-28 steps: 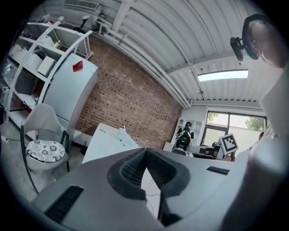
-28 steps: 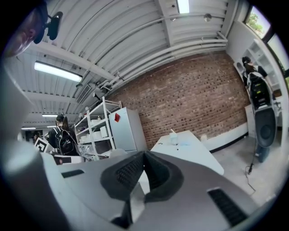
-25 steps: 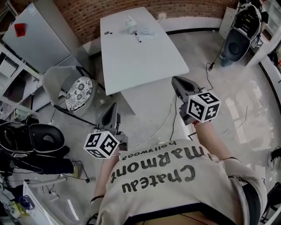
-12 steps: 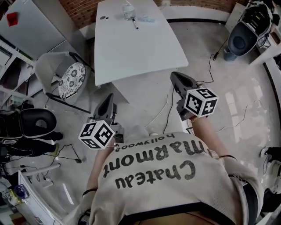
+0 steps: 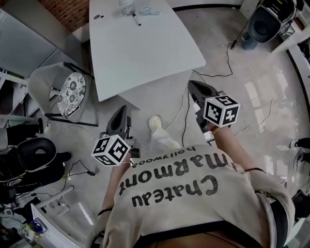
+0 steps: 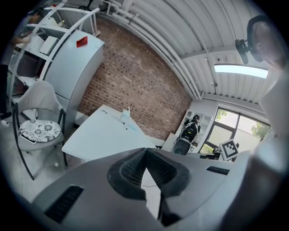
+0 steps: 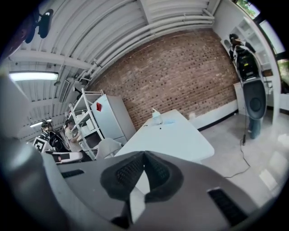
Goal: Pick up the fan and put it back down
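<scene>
At the far end of the white table point(image 5: 145, 53) stands a small white object point(image 5: 127, 6), too small to make out as the fan; it also shows in the left gripper view point(image 6: 125, 115) and the right gripper view point(image 7: 156, 116). A black pen point(image 5: 137, 19) lies beside it. My left gripper point(image 5: 122, 110) hangs over the floor short of the table's near edge, shut and empty point(image 6: 145, 153). My right gripper point(image 5: 192, 85) is held near the table's near right corner, also shut with nothing in it point(image 7: 144, 155). Both are far from the white object.
A chair with a patterned cushion point(image 5: 70, 92) stands left of the table beside a grey cabinet point(image 5: 19, 38). Black gear point(image 5: 34, 155) lies at the left. A black machine point(image 5: 264, 22) is at the back right. Cables point(image 5: 186, 116) run across the floor. My shoe point(image 5: 154, 122) shows below.
Both grippers have sunk lower in front of me. The table has slid up the head view, and my shoe has come into sight. Both stay shut.
</scene>
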Demonstrator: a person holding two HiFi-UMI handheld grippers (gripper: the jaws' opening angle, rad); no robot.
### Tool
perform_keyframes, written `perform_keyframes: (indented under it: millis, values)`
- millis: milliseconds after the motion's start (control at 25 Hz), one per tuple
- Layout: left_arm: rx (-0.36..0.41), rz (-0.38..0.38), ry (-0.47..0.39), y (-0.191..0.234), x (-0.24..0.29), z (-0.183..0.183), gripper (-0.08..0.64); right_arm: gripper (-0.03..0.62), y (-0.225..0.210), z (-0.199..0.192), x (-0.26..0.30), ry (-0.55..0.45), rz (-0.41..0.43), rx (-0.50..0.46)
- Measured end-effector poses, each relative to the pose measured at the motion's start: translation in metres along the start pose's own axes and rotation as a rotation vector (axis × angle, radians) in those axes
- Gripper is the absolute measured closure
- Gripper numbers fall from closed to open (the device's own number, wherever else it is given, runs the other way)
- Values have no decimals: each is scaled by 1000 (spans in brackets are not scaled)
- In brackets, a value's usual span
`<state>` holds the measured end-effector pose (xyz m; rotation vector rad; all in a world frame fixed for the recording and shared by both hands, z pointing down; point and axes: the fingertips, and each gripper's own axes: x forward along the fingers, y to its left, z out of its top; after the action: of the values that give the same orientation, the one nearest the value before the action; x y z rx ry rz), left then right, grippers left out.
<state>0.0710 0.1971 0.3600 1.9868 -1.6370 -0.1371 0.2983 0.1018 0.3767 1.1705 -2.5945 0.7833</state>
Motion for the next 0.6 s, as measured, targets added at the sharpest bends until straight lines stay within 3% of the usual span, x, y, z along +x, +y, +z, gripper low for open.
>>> perform_keyframes:
  millis: [320, 600]
  values:
    - [8, -37, 41, 27, 57, 26, 560, 588, -14, 25, 63, 0, -17, 44]
    - [23, -48, 29, 65, 107, 76, 560, 588, -14, 67, 131, -30, 2, 62]
